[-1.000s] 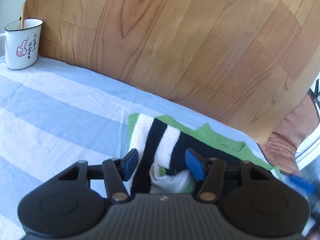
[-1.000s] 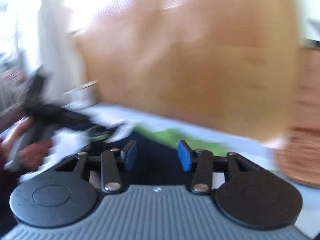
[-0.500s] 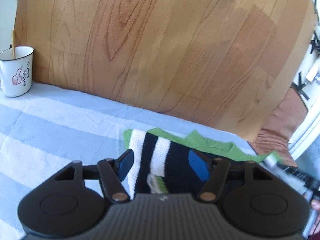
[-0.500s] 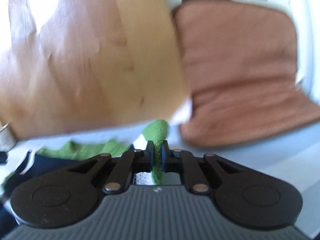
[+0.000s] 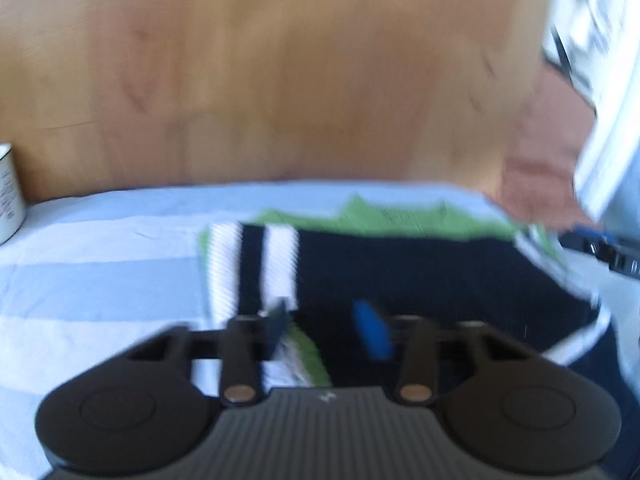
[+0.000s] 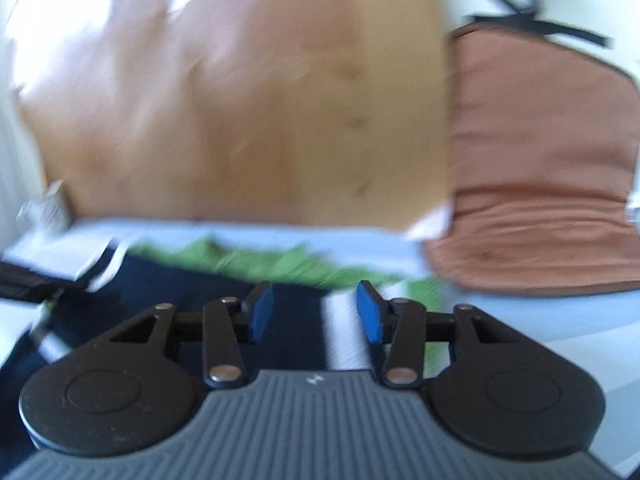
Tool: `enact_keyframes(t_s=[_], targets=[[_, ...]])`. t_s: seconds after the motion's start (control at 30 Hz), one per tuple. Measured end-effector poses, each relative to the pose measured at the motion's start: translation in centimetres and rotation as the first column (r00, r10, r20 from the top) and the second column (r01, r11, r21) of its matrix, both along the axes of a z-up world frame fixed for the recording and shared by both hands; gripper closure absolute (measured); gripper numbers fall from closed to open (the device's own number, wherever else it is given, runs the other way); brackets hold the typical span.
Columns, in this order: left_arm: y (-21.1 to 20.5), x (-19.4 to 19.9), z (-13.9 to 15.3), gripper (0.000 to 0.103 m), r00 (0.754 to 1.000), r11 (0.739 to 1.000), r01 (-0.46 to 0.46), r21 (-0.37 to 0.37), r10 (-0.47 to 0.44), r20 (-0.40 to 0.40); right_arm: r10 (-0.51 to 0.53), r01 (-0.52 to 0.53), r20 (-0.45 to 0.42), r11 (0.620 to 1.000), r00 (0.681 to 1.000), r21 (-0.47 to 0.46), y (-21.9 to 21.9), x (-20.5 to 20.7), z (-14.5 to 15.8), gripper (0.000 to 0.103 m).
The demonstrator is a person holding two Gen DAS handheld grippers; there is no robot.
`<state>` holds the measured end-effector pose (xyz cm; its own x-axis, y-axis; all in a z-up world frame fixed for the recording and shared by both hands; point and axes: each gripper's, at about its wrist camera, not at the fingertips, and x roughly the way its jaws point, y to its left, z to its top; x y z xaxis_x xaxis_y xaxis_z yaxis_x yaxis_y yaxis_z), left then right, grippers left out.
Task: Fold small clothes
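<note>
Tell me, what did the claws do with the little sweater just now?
The right claw let go of the green edge it pinched on the sweater; its jaws have just been opening, with nothing gripped. The left claw has just been closing over the sweater's near edge, not yet pressing. The sheet and mug stayed put.

The small sweater [image 5: 420, 264] lay flat on the table near its far edge — a knit piece, mostly dark navy, with green along its far side and at the collar. At its left end ran white and navy stripes with a green hem; a white stripe and green edge also showed at its right end. A bit of green and white knit was turned up at the near edge — both views were blurred.
</note>
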<state>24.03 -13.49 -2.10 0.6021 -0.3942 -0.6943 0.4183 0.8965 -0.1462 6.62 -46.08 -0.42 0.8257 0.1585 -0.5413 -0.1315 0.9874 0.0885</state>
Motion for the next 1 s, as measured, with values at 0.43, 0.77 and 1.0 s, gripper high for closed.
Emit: enact_keyframes(t_s=[0.43,0.77,1.0], targets=[[1.3,1.6,-1.4,0.101,0.967,0.968,-0.25,0.02,0.248,0.064,-0.103,0.112,-0.095,0.989,0.99,0.098,-0.7,3.4,-2.8,0.088],[4.9,1.6,0.0,0.097,0.951,0.944,-0.305,-0.126,0.31,0.018,0.301,-0.295,-0.074,0.952,0.951,0.082,9.4,4.4,-1.1,0.064],[4.7,1.5,-0.1,0.097,0.96,0.955,-0.276,-0.109,0.278,0.008,0.448,-0.45,-0.088,0.893,0.89,-0.005,19.1,7.8,-2.3,0.063]])
